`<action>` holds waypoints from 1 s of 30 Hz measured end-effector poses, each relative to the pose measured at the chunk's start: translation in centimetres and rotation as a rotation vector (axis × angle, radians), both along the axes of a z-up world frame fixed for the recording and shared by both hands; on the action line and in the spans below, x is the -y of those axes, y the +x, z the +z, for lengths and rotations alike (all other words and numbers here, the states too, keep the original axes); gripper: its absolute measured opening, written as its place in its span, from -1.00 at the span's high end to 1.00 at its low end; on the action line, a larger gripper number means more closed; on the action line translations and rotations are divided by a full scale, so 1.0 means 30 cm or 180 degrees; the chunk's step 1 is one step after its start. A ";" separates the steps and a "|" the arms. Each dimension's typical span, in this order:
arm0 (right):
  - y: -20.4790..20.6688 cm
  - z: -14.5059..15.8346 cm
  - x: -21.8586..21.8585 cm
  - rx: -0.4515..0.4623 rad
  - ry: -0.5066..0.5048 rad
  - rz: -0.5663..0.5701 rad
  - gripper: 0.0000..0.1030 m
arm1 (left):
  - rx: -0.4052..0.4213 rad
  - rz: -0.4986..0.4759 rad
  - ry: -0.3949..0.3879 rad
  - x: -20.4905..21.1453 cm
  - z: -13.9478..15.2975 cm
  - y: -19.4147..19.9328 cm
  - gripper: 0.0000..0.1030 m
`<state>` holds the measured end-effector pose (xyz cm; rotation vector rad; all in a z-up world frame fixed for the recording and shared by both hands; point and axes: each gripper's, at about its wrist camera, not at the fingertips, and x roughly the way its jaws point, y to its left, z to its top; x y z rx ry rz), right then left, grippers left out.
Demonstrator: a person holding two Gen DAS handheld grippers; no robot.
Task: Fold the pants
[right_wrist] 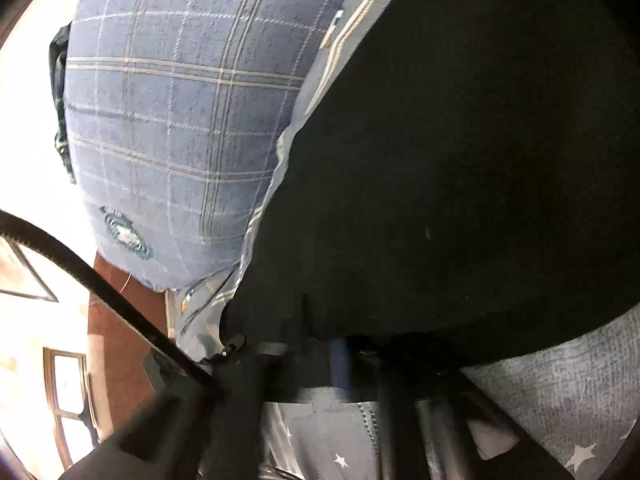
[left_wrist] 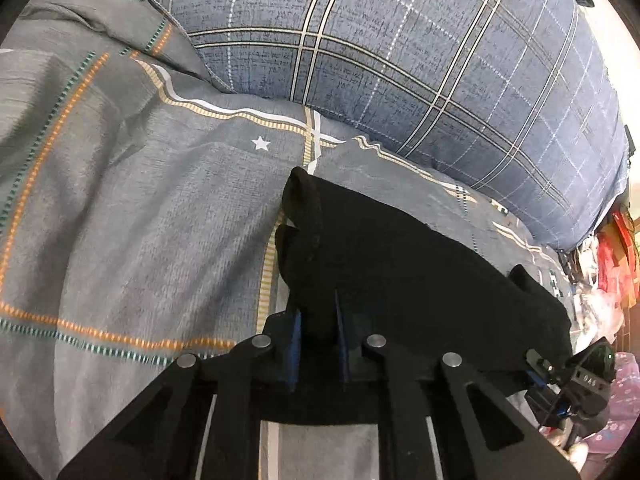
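Observation:
The black pants (left_wrist: 400, 264) lie bunched over a grey patterned bedsheet (left_wrist: 140, 208). My left gripper (left_wrist: 318, 316) is shut on a fold of the pants at their near left end and holds it a little above the sheet. The other gripper (left_wrist: 576, 380) shows at the right edge of the left wrist view, at the pants' right end. In the right wrist view the pants (right_wrist: 460, 160) fill most of the frame. My right gripper (right_wrist: 320, 344) is shut on their near edge, its fingertips hidden in the cloth.
A large blue plaid pillow (left_wrist: 420, 60) lies along the far side of the bed, also in the right wrist view (right_wrist: 172, 120). A grey quilt fold (left_wrist: 80, 40) rises at the left. Red and pink items (left_wrist: 612, 264) sit beyond the bed's right edge.

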<state>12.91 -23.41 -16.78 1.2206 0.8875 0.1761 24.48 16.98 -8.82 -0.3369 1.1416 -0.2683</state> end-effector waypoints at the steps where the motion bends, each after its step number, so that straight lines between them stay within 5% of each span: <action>1: -0.011 0.016 -0.006 0.0050 -0.0065 0.0030 0.87 | -0.0002 0.0012 -0.0024 -0.003 0.013 -0.010 0.73; 9: -0.051 0.117 -0.030 0.0331 -0.0328 0.0237 0.87 | 0.0030 0.0068 -0.0084 -0.027 0.073 -0.116 0.73; 16: -0.099 0.008 -0.026 0.0154 -0.0177 0.0325 0.87 | -0.0154 0.0265 -0.0144 -0.093 -0.020 -0.214 0.73; 25: -0.130 -0.058 -0.012 0.0125 -0.0161 0.0369 0.82 | -0.0043 0.0453 -0.0626 -0.205 -0.051 -0.294 0.58; 30: -0.188 0.034 0.001 0.0199 -0.0706 0.0468 0.09 | 0.0116 0.0669 -0.0878 -0.346 -0.048 -0.413 0.40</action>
